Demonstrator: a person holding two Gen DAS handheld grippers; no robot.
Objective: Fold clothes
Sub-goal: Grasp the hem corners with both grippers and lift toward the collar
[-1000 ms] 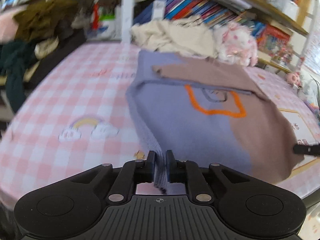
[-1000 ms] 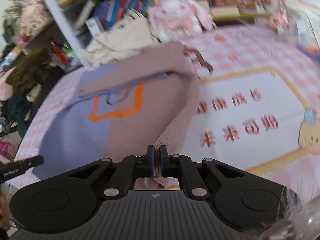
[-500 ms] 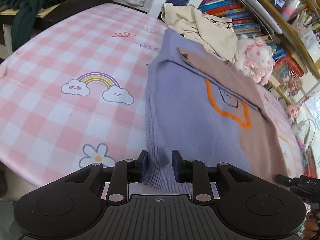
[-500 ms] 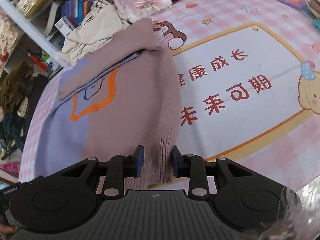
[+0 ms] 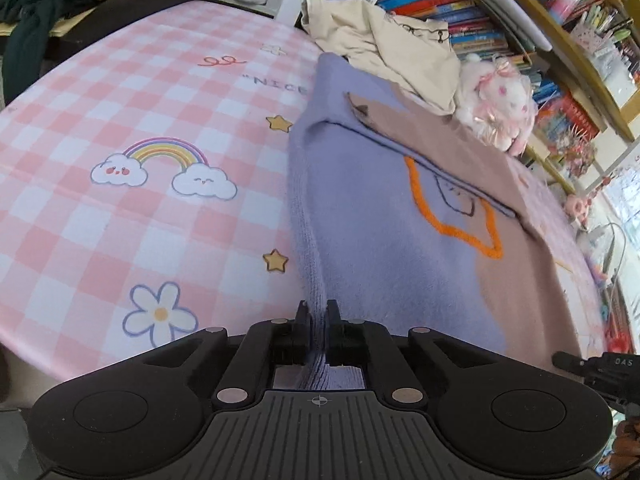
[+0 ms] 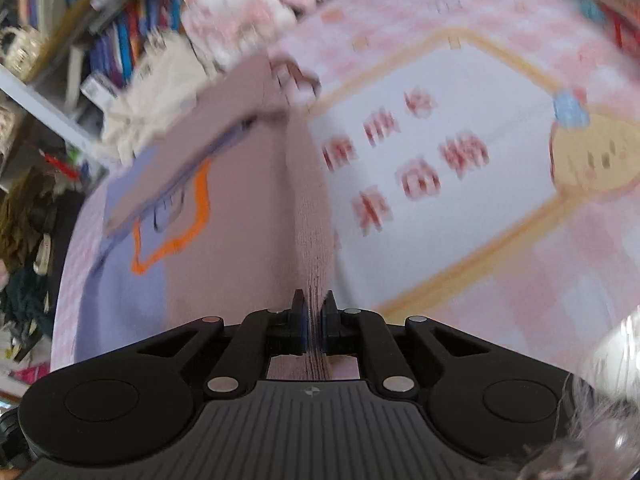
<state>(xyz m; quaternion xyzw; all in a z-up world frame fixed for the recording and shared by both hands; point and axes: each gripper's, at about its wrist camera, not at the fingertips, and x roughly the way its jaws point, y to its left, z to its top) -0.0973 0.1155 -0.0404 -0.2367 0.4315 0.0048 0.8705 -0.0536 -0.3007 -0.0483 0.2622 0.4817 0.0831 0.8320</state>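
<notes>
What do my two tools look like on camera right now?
Both the left tool and right tool are matte black: ribbed base plate with a small crosshair mark, two round caps, silver pivot pins. The right one's pads look blue.

Bare tablecloth (image 5: 120, 220) lies open leftward; cream garment (image 5: 384, 44) and plush toy (image 5: 496, 100) crowd the far edge.

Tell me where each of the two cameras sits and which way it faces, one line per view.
Left wrist: sits on the left gripper, facing along its fingers over the sweater and pink checked tablecloth toward the bookshelves; its fingers pinch the lilac hem.
Right wrist: sits on the right gripper, facing along the sweater's brown edge, blurred; its fingers pinch that hem.
Shared: the sweater's orange outline.
</notes>
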